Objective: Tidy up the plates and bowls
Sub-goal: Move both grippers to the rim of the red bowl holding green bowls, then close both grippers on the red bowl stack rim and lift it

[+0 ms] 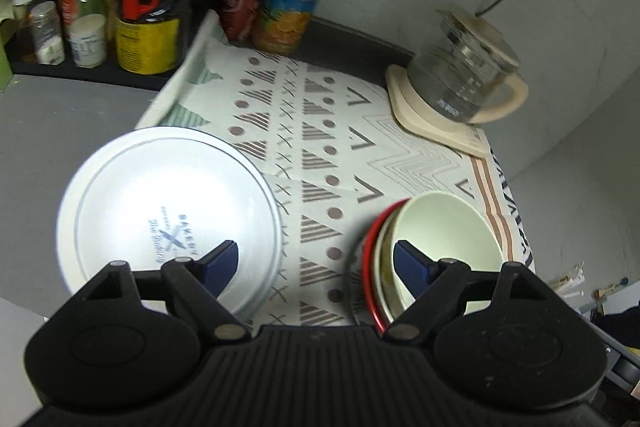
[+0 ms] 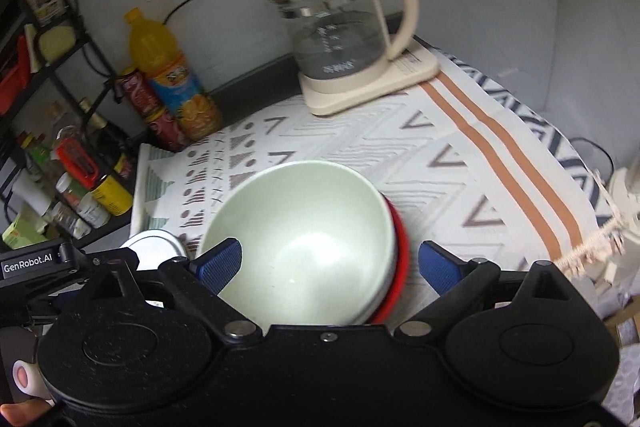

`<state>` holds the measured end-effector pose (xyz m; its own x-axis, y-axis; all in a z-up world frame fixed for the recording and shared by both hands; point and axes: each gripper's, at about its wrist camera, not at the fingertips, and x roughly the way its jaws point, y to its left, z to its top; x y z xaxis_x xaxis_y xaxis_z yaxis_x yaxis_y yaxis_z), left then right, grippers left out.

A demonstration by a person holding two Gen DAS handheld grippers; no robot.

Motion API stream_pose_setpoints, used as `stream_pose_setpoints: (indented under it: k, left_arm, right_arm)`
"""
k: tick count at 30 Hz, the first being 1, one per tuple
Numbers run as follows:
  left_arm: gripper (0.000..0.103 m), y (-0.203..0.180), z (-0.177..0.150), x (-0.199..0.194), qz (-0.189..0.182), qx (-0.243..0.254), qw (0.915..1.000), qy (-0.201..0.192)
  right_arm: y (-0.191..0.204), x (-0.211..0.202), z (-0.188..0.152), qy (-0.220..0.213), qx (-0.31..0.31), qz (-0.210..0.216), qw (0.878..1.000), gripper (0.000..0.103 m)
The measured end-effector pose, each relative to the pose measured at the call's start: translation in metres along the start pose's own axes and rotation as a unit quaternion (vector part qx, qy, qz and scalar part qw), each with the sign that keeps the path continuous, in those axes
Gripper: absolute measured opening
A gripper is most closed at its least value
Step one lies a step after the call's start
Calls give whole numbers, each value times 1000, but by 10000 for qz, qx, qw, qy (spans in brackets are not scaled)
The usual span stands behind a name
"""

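I am holding my left gripper spread wide between the round white printed plate and the pale green ceramic bowl; my right gripper is gaping around that bowl, seemingly without touching.

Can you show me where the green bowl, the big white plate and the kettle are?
green bowl (image 2: 304, 239): right wrist view, on its inside bottom.
white plate (image 1: 160, 203): left wrist view, on its flat middle.
glass kettle (image 2: 340, 43): right wrist view, on its clear glass body.

pale green bowl (red-rimmed plate beneath)
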<state>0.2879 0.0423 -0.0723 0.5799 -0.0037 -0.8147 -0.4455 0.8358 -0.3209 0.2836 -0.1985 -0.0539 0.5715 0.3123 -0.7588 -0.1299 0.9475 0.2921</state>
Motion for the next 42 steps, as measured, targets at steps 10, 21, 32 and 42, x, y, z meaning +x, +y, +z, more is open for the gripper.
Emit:
stream_pose_setpoints:
  k: [10, 21, 32, 42]
  left_arm:
    - [83, -22, -11, 32, -282, 118, 9990, 324]
    - [81, -27, -16, 61, -348, 35, 9979, 545]
    - [53, -17, -25, 87, -522, -299, 9945, 858]
    - [38, -18, -21, 108, -478, -452, 9933, 954]
  right_arm:
    - [-33, 9, -10, 163, 368, -232, 9989, 95]
    - [-50, 33, -17, 543, 554, -163, 9969, 81]
    - [-52, 52, -18, 742, 722, 249, 9943, 61]
    - [-62, 78, -15, 898, 1009, 363, 9902, 46]
